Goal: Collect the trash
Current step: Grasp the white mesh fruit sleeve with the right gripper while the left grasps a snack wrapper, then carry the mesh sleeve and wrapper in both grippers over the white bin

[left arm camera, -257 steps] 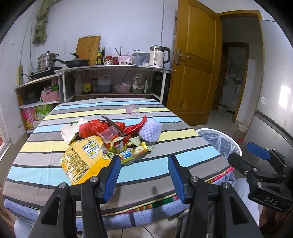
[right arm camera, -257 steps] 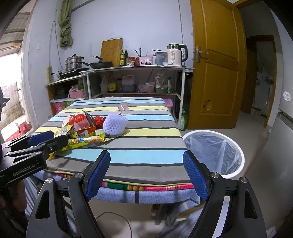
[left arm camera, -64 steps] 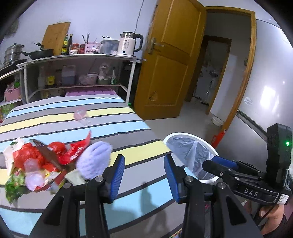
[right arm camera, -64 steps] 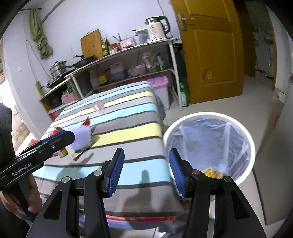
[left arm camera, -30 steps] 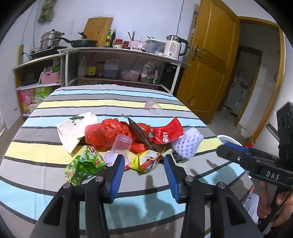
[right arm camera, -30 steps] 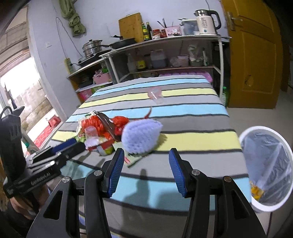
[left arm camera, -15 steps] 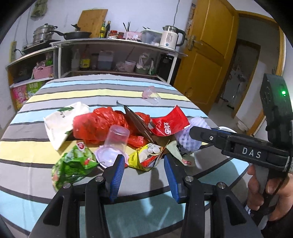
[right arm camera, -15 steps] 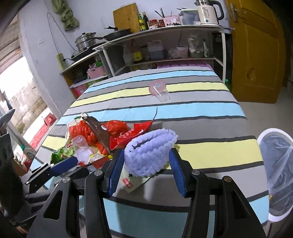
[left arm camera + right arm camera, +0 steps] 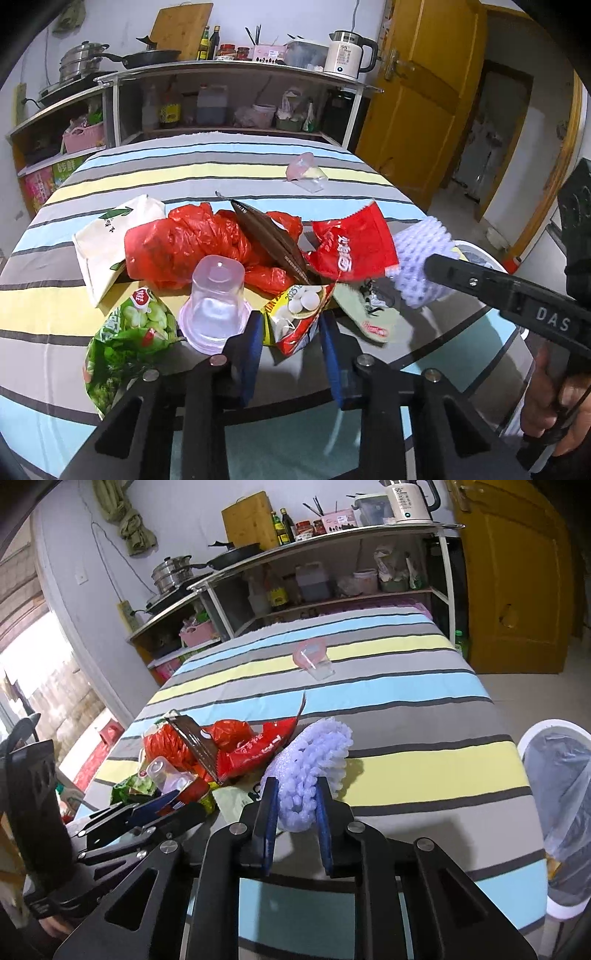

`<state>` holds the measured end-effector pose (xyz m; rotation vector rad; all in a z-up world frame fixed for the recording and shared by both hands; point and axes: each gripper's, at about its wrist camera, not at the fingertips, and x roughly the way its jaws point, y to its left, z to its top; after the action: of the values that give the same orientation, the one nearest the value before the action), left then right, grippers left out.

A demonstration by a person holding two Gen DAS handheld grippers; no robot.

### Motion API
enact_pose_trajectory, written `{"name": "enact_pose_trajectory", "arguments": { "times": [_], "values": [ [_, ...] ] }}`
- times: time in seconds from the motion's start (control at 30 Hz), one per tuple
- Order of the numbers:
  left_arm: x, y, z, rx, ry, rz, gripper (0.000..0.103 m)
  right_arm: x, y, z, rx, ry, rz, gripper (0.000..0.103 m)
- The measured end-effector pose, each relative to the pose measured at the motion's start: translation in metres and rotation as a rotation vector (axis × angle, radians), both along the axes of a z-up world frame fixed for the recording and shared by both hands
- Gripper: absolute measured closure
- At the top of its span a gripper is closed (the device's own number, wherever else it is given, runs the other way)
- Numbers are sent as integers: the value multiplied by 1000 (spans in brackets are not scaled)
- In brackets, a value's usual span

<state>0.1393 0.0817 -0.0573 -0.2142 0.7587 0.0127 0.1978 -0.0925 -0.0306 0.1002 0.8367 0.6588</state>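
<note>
A pile of trash lies on the striped tablecloth [image 9: 207,177]. My left gripper [image 9: 291,350] hangs low over its near edge, jaws closing, with a yellow and red snack wrapper [image 9: 295,314] between the pads but a little gap showing on each side. The same gripper shows at the left of the right wrist view [image 9: 159,805]. My right gripper [image 9: 295,812] is closing too, and its blue pads press the sides of a lilac foam net [image 9: 314,760]. One of its black fingers [image 9: 469,275] crosses the foam net [image 9: 421,251] in the left wrist view.
Around the wrapper lie an upturned clear cup [image 9: 218,299], a green snack bag [image 9: 125,332], a red plastic bag [image 9: 184,243], a red wrapper [image 9: 351,243] and a white paper bag [image 9: 107,236]. A pink cup [image 9: 310,653] lies farther back. A lined white bin [image 9: 554,734] stands by the table's right side.
Both grippers have come forward and down onto the pile and their jaws have narrowed. The right pads now squeeze the foam net; the snack wrapper now sits between the left pads.
</note>
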Motion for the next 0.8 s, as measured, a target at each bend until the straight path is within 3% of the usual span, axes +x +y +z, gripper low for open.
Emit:
{"name": "enact_pose_trajectory", "arguments": {
  "times": [0.8],
  "values": [
    [-40,-32,45,-29,-104,-34,76,-42,-45,35,42,-90,-63,83]
  ]
}}
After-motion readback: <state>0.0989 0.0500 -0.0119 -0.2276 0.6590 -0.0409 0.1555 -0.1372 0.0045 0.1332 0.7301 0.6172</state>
